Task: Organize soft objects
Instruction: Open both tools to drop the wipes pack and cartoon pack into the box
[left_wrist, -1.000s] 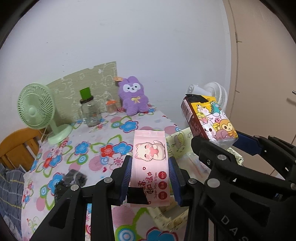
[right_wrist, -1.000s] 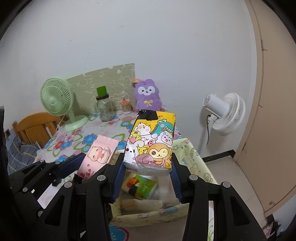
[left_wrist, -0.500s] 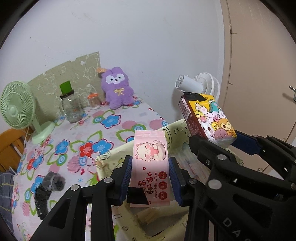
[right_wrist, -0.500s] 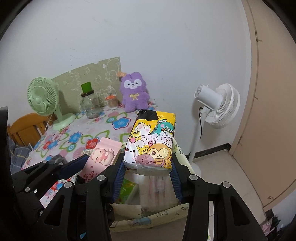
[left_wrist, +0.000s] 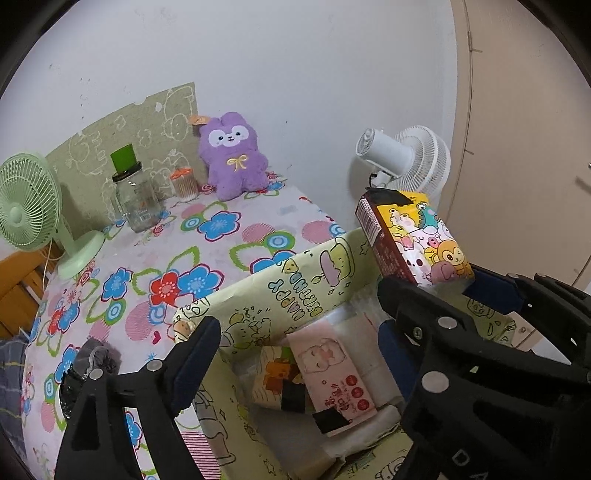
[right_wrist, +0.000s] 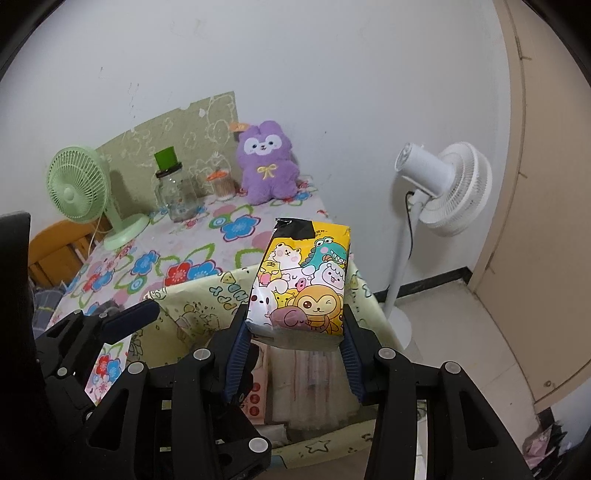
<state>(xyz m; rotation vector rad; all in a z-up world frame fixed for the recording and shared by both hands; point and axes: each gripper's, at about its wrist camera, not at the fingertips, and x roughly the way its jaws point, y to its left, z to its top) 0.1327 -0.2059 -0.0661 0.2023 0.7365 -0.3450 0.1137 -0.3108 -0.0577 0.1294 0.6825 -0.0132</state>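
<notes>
Your left gripper is opening, jaws empty; the pink wipes pack lies below, seemingly loose inside the yellow box. Your right gripper clamps the cartoon tissue pack above that box.

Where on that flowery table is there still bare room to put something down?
The tablecloth is bare across its middle, between the glass jar and the yellow box. The back edge is crowded: green fan, jar, small container, purple plush. The box already holds packs, including the pink wipes.
</notes>
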